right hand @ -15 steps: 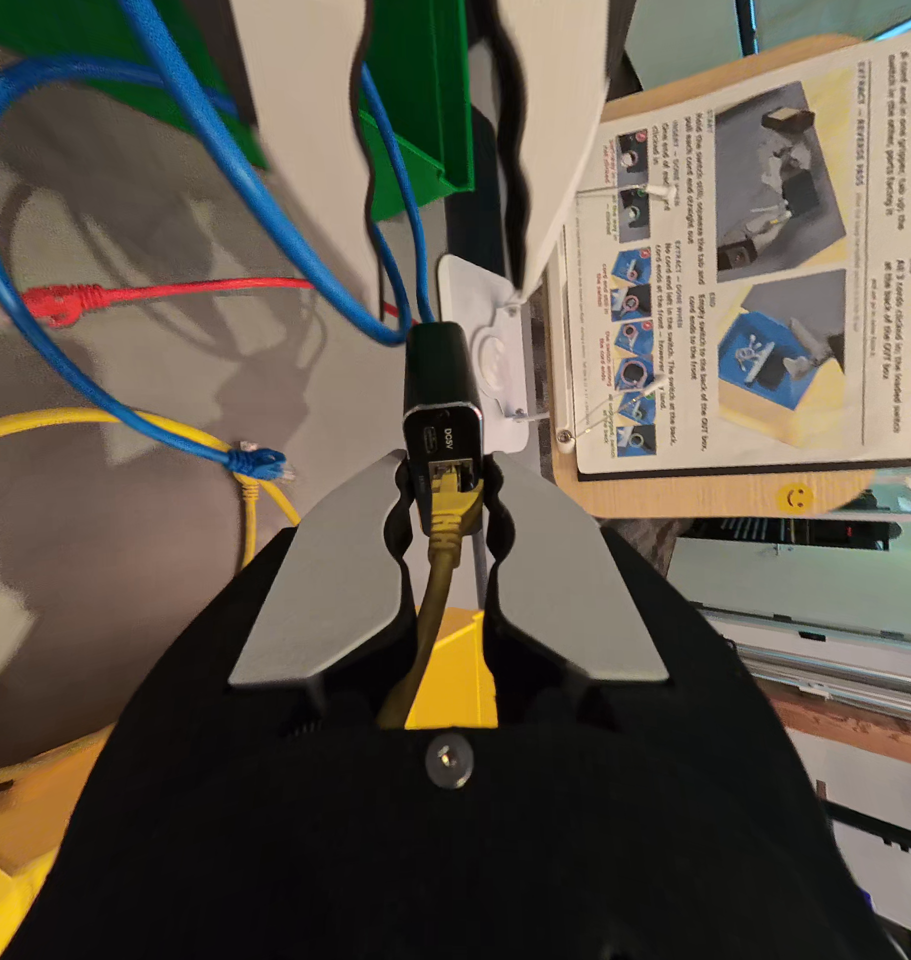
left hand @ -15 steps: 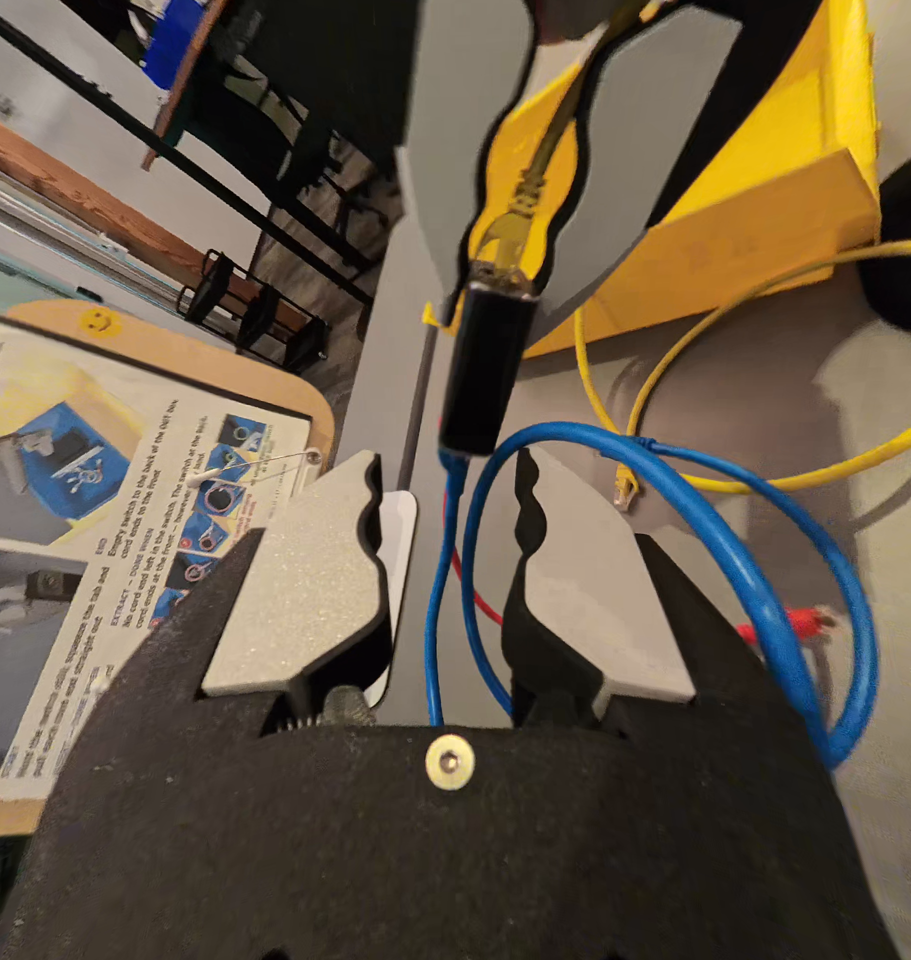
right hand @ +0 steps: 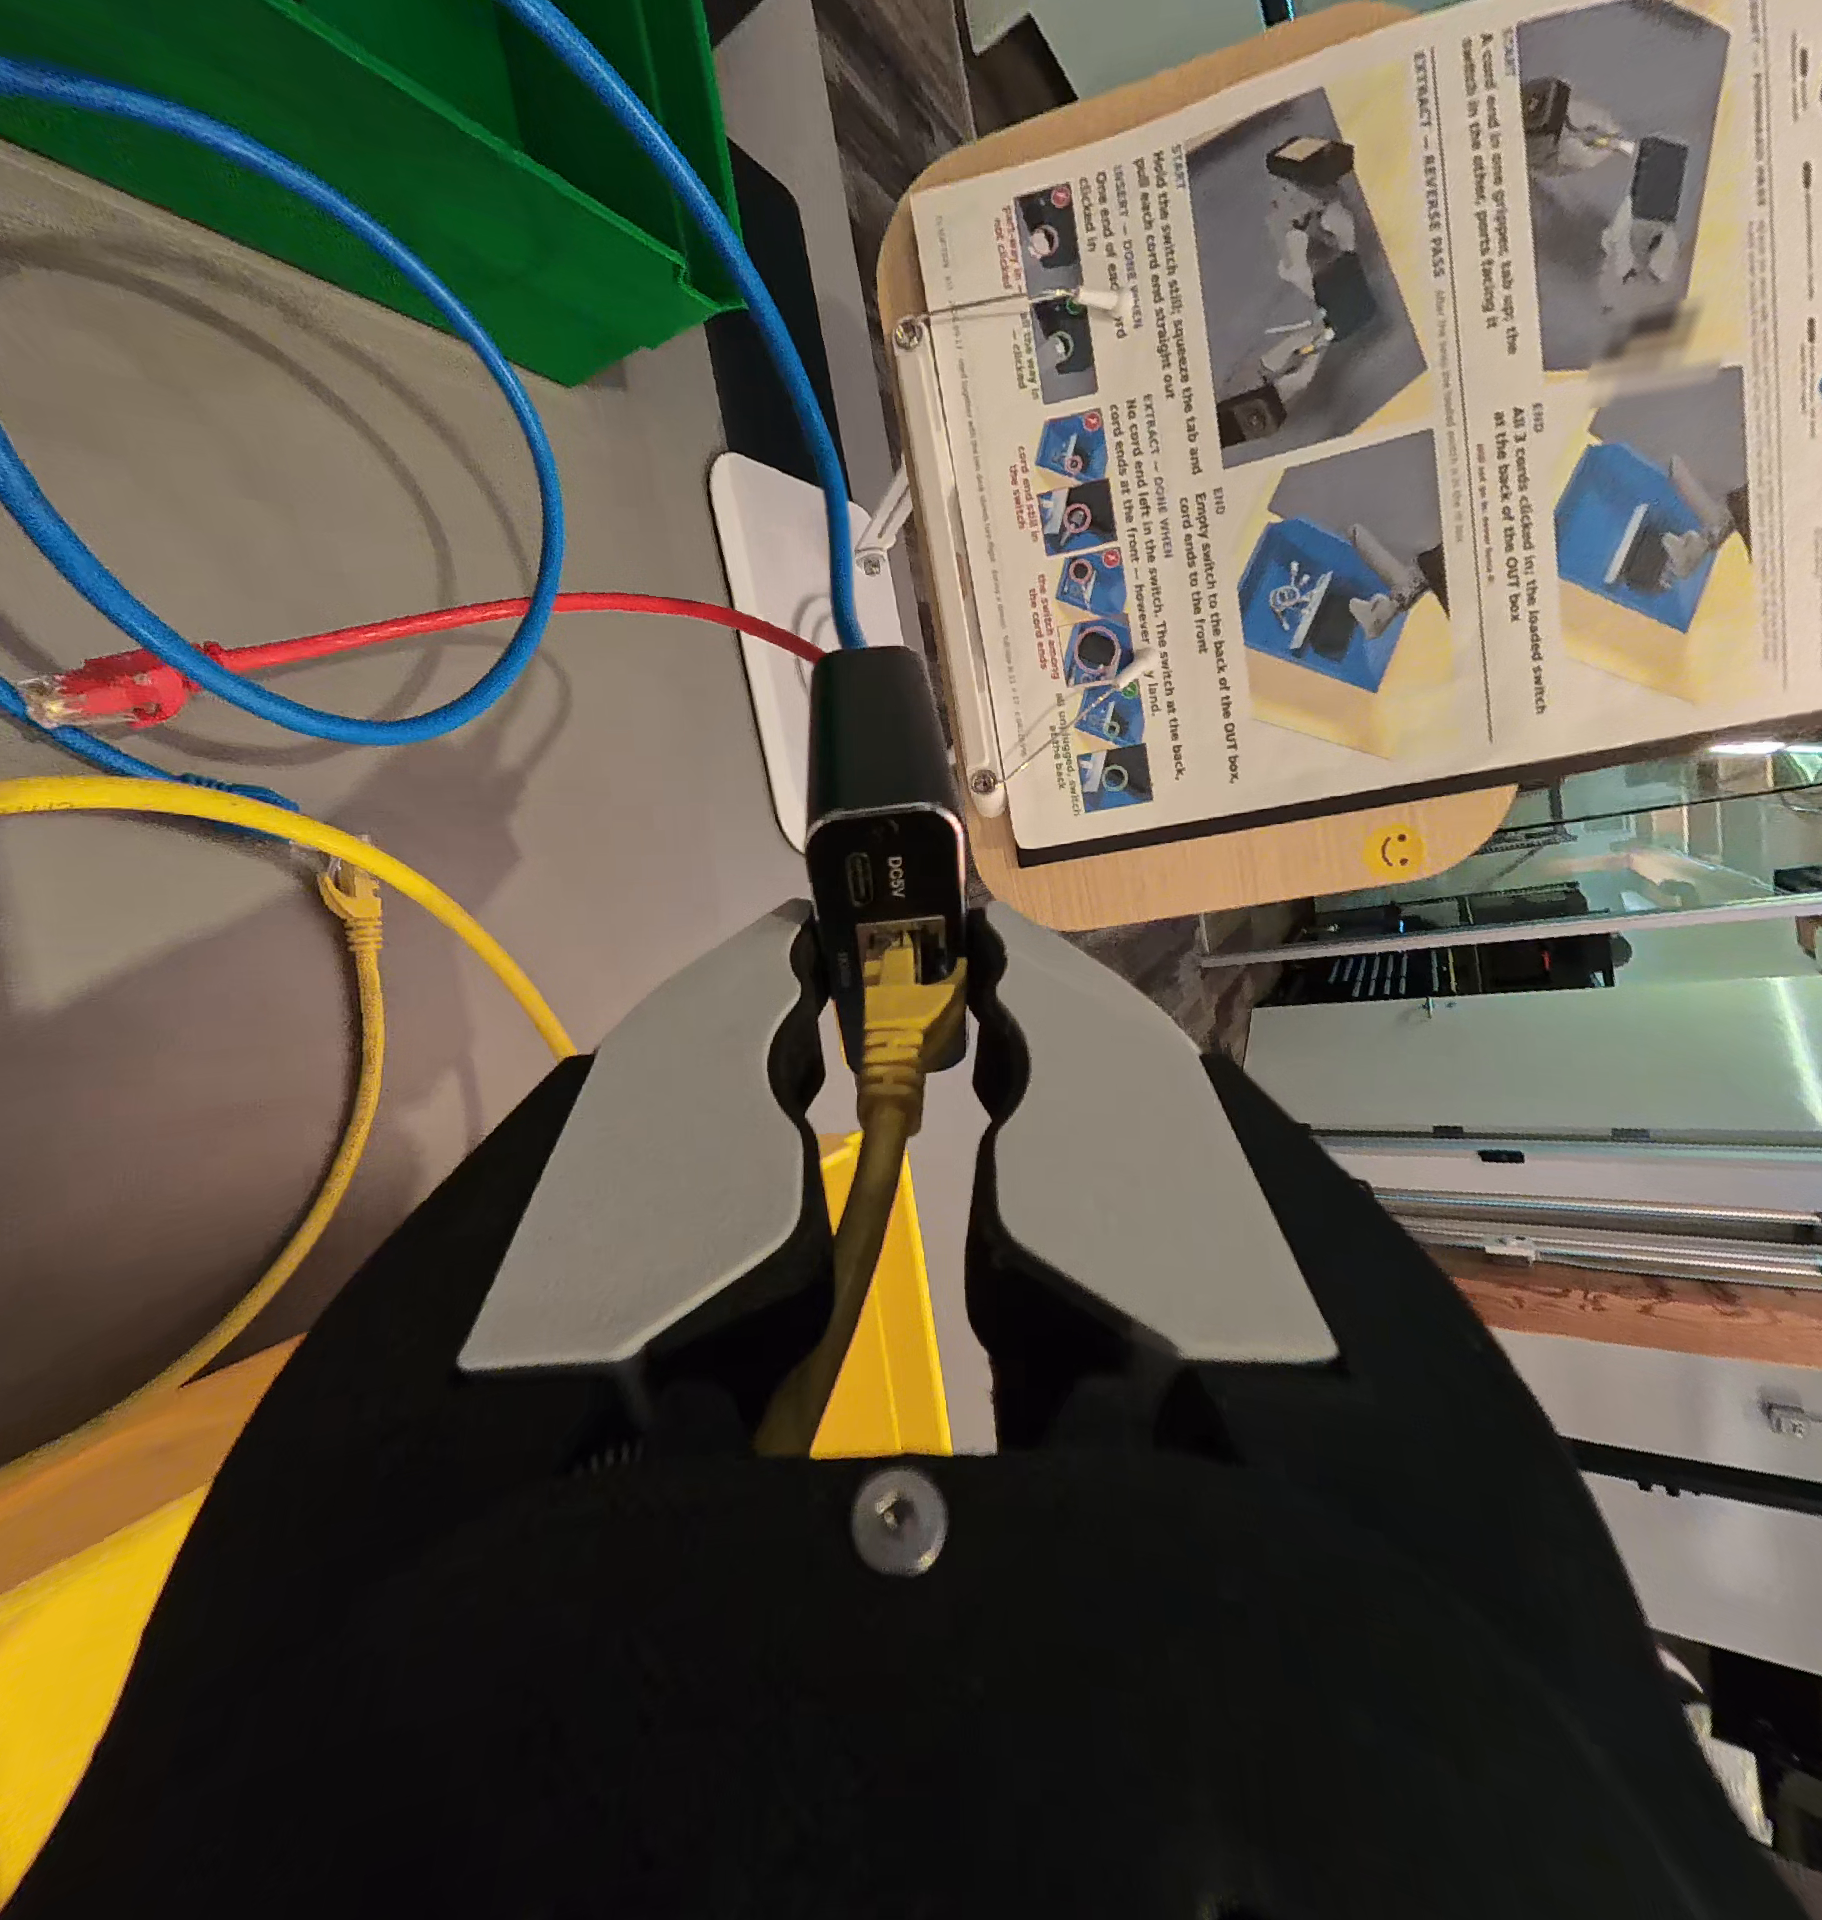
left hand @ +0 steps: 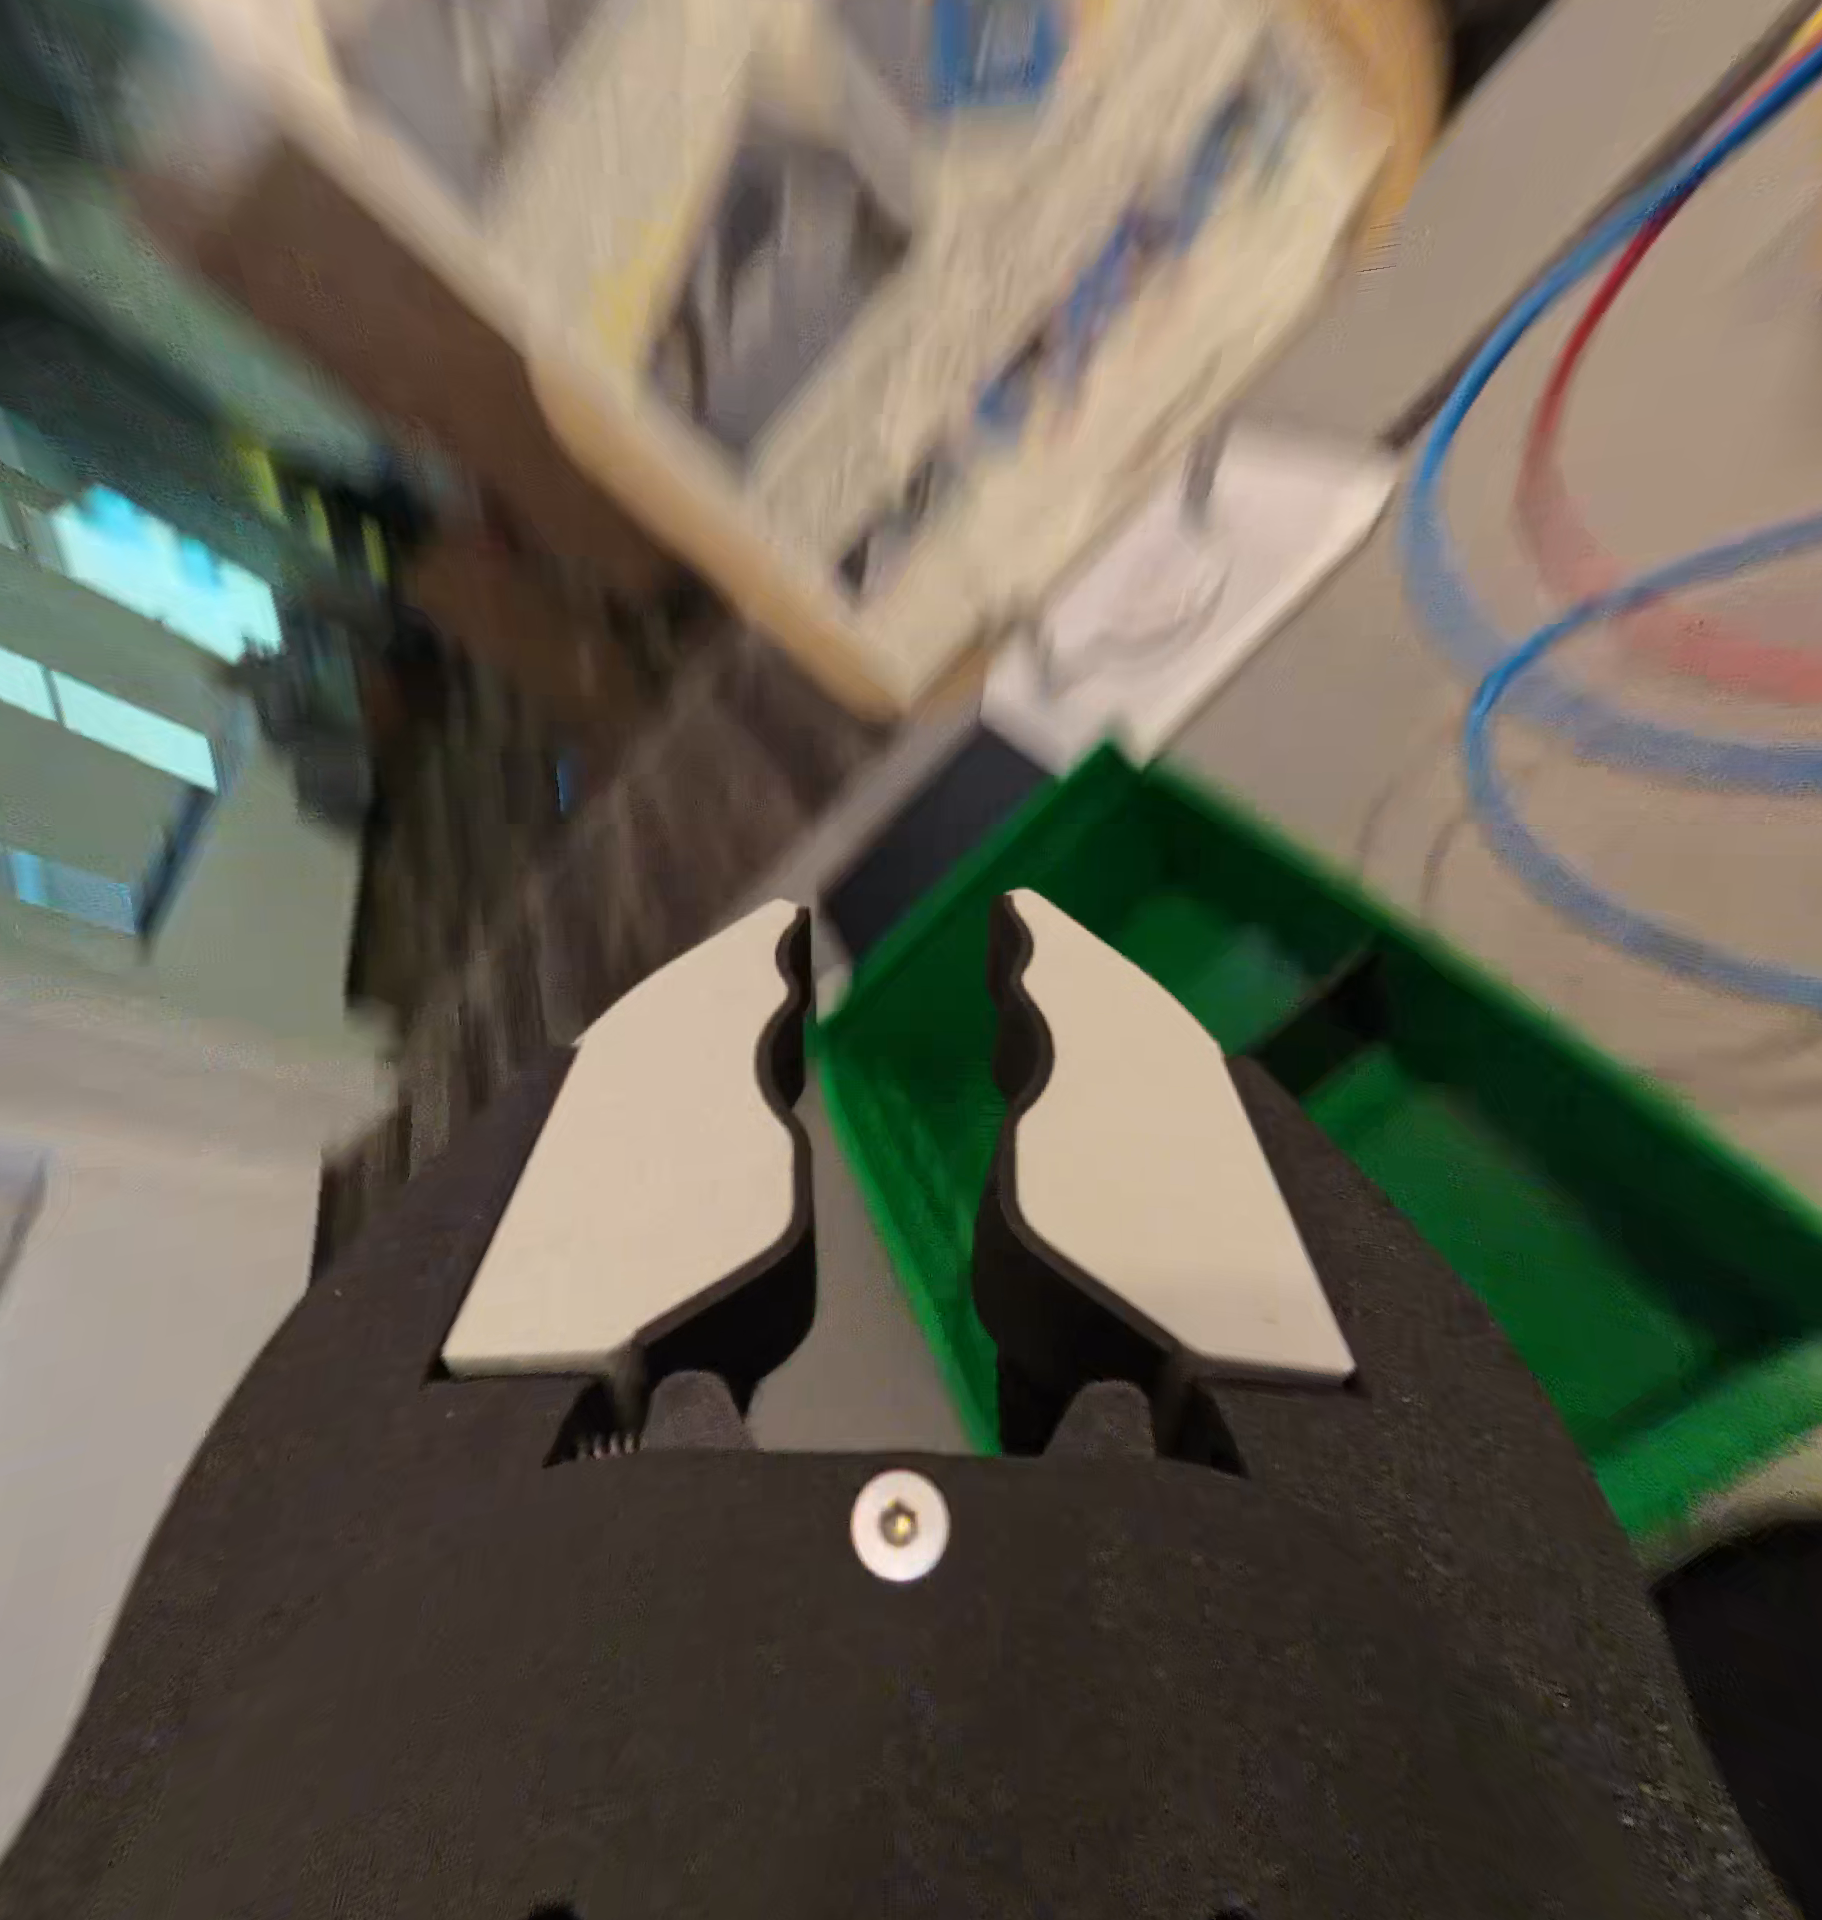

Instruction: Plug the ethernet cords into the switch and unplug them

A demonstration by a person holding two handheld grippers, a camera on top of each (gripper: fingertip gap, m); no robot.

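In the right wrist view my right gripper (right hand: 896, 925) is shut on the near end of the black switch (right hand: 881, 758), one pad on each side. A yellow cord's plug (right hand: 902, 997) sits in the port facing me. A blue cord (right hand: 533, 447) and a red cord (right hand: 450, 623) run to the switch's far end, which is hidden. The red cord's other plug (right hand: 107, 696) and the yellow cord's other plug (right hand: 351, 899) lie loose on the grey table. The left wrist view is blurred. My left gripper (left hand: 902, 920) is open and empty above the corner of a green bin (left hand: 1509, 1195).
The green bin (right hand: 419, 156) stands at the far left and a yellow bin (right hand: 55, 1558) at the near left. A wooden board with an instruction sheet (right hand: 1406, 416) stands on the right, past the table edge. Blue (left hand: 1489, 727) and red (left hand: 1551, 499) cord loops lie beside the green bin. Some 30 centimetres of space lies between my two pairs of fingers.
My left gripper has swung away from the switch and the blue cord to the green bin, with its jaws narrower. It has left the right wrist view. My right gripper still holds the switch.
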